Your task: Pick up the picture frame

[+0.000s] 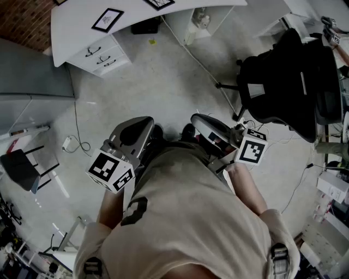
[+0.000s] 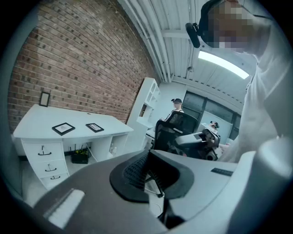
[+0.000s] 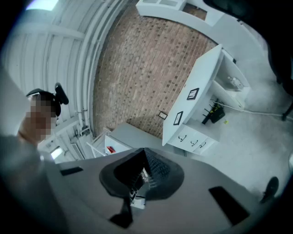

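Two black-edged picture frames lie flat on a white desk far ahead of me: one near the drawers, the other cut off by the top edge. The left gripper view shows them side by side; in the right gripper view they appear tilted. My left gripper and right gripper are held close to my chest, far from the desk. Both are shut with nothing between the pads, as their own views show.
A black office chair stands to the right on its wheeled base. Desk drawers sit under the desk's left end, with a white cable running across the floor. A small frame leans against the brick wall. A person stands beyond the chair.
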`<state>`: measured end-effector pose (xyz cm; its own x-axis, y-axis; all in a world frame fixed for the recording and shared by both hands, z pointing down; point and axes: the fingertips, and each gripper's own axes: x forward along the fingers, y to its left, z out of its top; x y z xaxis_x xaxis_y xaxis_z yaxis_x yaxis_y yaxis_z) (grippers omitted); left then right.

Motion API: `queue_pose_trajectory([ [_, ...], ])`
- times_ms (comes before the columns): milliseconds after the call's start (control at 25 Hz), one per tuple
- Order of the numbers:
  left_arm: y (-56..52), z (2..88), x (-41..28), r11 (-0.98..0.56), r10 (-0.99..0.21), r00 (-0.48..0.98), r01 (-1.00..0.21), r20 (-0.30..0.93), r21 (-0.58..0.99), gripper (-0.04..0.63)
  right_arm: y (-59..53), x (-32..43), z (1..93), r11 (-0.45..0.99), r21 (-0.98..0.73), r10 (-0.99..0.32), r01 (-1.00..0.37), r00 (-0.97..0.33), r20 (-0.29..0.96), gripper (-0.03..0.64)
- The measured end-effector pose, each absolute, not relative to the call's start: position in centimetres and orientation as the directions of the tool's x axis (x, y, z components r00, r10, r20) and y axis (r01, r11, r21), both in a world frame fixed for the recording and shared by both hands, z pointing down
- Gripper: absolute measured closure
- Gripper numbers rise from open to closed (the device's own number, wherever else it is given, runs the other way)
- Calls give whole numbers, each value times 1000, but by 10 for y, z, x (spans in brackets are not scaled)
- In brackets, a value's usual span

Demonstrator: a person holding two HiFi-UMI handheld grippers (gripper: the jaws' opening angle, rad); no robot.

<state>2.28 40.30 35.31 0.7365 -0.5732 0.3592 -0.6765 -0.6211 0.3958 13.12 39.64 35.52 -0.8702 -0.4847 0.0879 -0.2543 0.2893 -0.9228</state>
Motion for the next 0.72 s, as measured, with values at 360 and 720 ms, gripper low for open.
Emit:
queue_pose_trajectory([
  [360,398,388,47,-598,-557,717,-697,419,396,591,396,180,385,284,-907,-494,-311,-858,140,612],
  [720,403,402,72,-595,-527,713,-698,463,398,589,393,190,400,309,-894,-451,-325,-878,163,612],
])
